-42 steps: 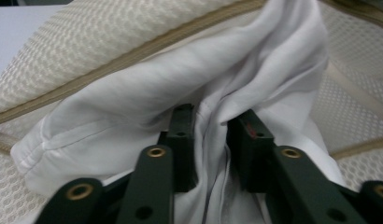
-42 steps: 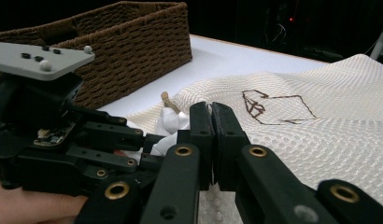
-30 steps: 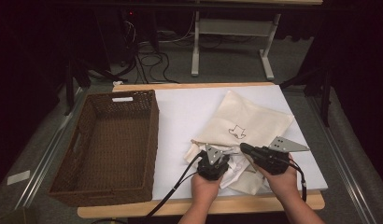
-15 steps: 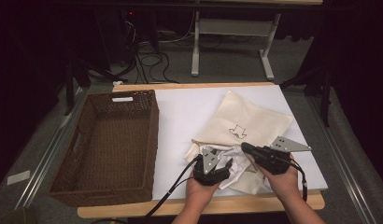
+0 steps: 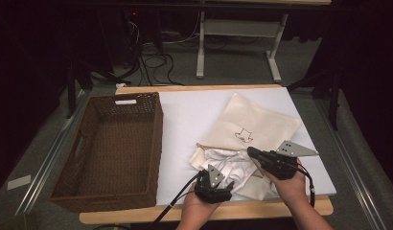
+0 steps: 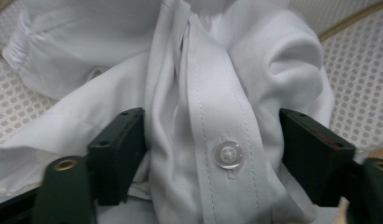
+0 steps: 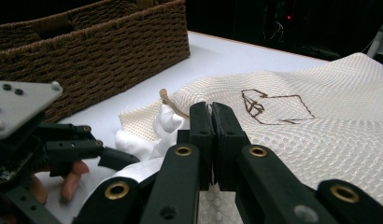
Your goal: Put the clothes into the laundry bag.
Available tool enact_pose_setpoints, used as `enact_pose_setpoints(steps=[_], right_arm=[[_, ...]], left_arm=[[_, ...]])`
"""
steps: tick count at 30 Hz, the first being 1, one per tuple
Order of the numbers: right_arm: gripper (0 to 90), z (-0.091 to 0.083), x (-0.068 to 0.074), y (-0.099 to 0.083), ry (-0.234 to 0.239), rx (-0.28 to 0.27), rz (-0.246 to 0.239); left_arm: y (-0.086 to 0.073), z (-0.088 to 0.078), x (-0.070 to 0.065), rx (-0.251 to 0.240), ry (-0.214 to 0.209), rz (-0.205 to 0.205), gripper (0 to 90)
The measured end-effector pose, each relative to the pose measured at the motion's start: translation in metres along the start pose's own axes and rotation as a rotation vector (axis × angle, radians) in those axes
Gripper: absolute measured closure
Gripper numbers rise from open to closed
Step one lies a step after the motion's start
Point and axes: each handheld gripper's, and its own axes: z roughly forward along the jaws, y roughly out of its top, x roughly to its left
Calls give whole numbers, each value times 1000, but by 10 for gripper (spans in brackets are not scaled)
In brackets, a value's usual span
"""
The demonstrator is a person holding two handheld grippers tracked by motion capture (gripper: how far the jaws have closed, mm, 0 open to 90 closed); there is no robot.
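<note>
Since a second ago, the left gripper (image 5: pixel 226 186) has been sliding toward the near edge of the table (image 5: pixel 194 112), and its jaws have just been opening. Now they are standing apart with a fold of the white shirt (image 6: pixel 199 93) lying between them. One jaw is resting against the cloth, the other is sitting just off it, and they are not squeezing it. A clear button (image 6: pixel 228 154) is sitting on the strip of cloth in the gap.

Just beside it, the right gripper (image 5: pixel 252 152) is staying still. Its jaws are pressed tight together at the edge of the mesh bag (image 5: pixel 261 122). I cannot tell if they are pinching any mesh.

The shirt is lying bunched up at the bag's open end, partly out on the table, between the two grippers. A small drawing (image 5: pixel 243 135) is showing on the bag.

Farther left, the brown basket (image 5: pixel 151 139) is sitting on the table, well apart from the bag.
</note>
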Motion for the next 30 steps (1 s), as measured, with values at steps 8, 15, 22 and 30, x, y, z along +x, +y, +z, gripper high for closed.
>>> enact_pose_setpoints(steps=[8,15,22,30], right_arm=[[891,0,1,0,6,0,-2],[892,0,0,0,14,-7,6],[893,1,5,2,35,-15,9],[893,1,6,3,34,-15,-1]], left_arm=[[0,-5,0,-22,25,-1,704],[5,-14,2,-84,37,-28,785],[8,-31,2,-139,52,-52,803],[14,-28,0,-165,59,-50,804]])
